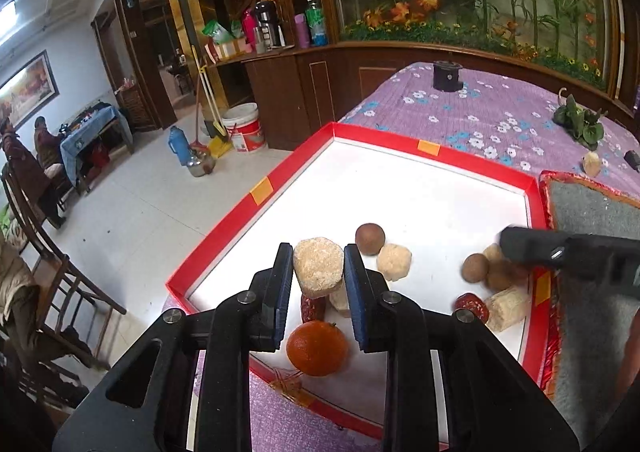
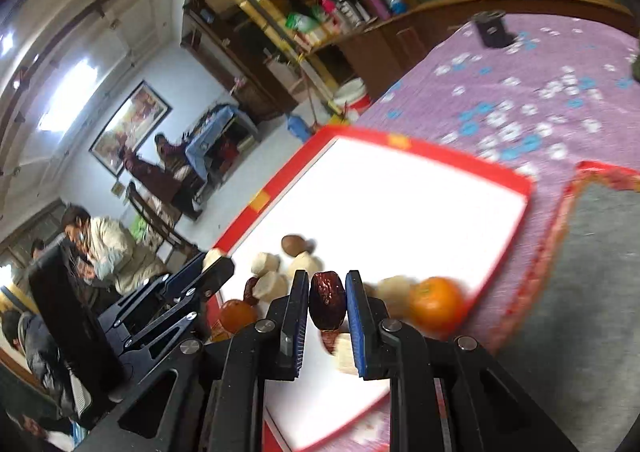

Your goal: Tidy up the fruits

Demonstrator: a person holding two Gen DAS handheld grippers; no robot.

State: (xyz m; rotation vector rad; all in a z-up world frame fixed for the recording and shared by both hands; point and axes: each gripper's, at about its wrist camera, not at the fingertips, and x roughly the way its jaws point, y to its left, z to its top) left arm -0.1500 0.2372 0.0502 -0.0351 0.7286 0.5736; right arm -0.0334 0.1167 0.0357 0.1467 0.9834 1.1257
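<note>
A red-rimmed white tray (image 1: 264, 190) lies on the purple floral table. My left gripper (image 1: 319, 266) is shut on a beige puffed cake (image 1: 318, 267) held above the tray's near left part. Below it lie an orange (image 1: 317, 349), a red date (image 1: 313, 308) and more beige cakes (image 1: 394, 261). Brown round fruits (image 1: 370, 238) (image 1: 475, 268) sit in the tray. My right gripper (image 2: 327, 305) is shut on a dark red date (image 2: 327, 305) above the tray (image 2: 460, 156). An orange (image 2: 437, 304) lies to its right. The left gripper (image 2: 208, 272) shows at the left, holding its cake.
A grey mat with red trim (image 1: 592, 208) lies right of the tray. A black cylinder (image 1: 447, 76) and a green plant sprig (image 1: 580, 120) sit farther back on the table. Chairs and people are off to the left, beyond the table edge.
</note>
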